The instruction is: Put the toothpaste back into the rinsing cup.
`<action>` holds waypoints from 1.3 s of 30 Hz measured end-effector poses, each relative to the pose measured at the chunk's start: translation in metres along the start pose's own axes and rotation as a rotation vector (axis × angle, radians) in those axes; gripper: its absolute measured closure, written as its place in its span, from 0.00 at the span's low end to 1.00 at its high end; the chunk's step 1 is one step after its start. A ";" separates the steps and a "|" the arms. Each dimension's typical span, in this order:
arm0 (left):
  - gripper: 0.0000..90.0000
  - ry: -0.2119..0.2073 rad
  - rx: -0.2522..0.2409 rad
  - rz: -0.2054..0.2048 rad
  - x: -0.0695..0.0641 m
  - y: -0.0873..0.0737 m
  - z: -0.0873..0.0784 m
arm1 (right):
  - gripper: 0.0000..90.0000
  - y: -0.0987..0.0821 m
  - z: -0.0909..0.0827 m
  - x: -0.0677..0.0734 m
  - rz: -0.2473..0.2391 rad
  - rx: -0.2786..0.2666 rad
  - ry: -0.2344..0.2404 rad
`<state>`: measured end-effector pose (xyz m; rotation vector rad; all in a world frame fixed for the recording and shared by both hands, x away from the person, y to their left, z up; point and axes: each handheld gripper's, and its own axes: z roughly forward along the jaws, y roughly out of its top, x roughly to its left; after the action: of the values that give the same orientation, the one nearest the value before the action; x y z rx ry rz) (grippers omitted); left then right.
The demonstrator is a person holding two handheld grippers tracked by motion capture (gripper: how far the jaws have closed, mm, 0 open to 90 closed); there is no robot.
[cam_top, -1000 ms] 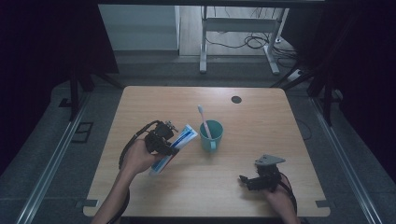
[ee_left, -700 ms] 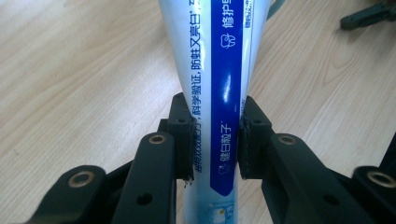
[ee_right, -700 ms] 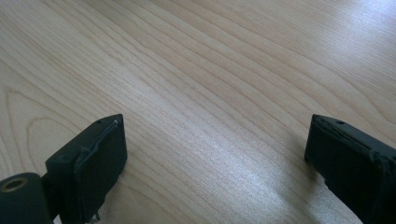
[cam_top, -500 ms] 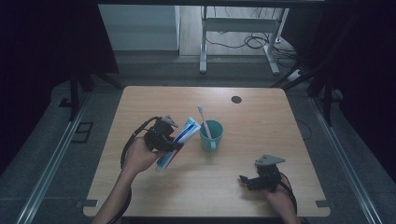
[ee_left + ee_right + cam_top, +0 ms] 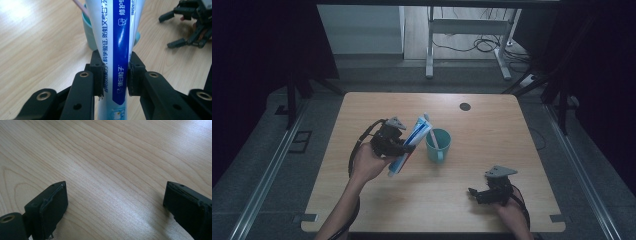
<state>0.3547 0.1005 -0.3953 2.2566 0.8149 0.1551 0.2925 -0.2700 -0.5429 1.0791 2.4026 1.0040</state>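
Right gripper (image 5: 476,194) idles at lower right of the high view, jaws wide apart over bare table (image 5: 362,210), holding nothing. Left gripper (image 5: 406,148), mid-left, is clamped on a blue-white toothpaste tube (image 5: 409,145), tilted, top end at the teal cup (image 5: 438,144) rim. Likely step: loading the tube into the cup; next needs tipping it upright over the opening. A pink toothbrush (image 5: 81,8) sits in the cup.

The high view is dim, and the room beyond the table (image 5: 362,210) falls into near black. In the left gripper view, glare whitens the toothpaste tube (image 5: 117,50) above the jaws, and the mug (image 5: 87,32) behind it is soft. In the right gripper view, the wood ahead of the jaws gleams pale, with a soft shadow beside the right-hand jaw.
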 end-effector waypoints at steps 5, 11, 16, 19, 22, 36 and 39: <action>0.79 0.001 -0.026 -0.002 -0.001 0.007 0.003 | 0.06 0.000 0.000 0.000 0.000 0.000 0.000; 0.79 -0.003 -0.065 -0.016 -0.002 0.016 0.007 | 0.06 0.000 0.000 0.000 0.000 0.000 0.000; 0.79 -0.003 -0.087 -0.014 -0.003 0.023 0.009 | 0.06 0.000 0.000 0.000 -0.001 0.000 0.000; 0.79 -0.009 -0.099 -0.017 -0.003 0.026 0.012 | 0.06 0.000 0.000 0.000 0.000 0.000 0.000; 0.79 -0.012 -0.108 -0.020 -0.004 0.030 0.014 | 0.06 0.000 0.000 0.000 -0.001 0.000 0.000; 0.79 0.000 -0.180 -0.047 -0.002 0.043 0.019 | 0.06 0.000 0.000 0.000 -0.002 0.000 0.000; 0.79 -0.003 -0.198 -0.053 -0.002 0.046 0.020 | 0.06 0.000 0.000 0.000 -0.002 0.000 0.000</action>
<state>0.3832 0.0625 -0.3788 2.0474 0.8195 0.1984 0.2926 -0.2700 -0.5429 1.0767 2.4034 1.0027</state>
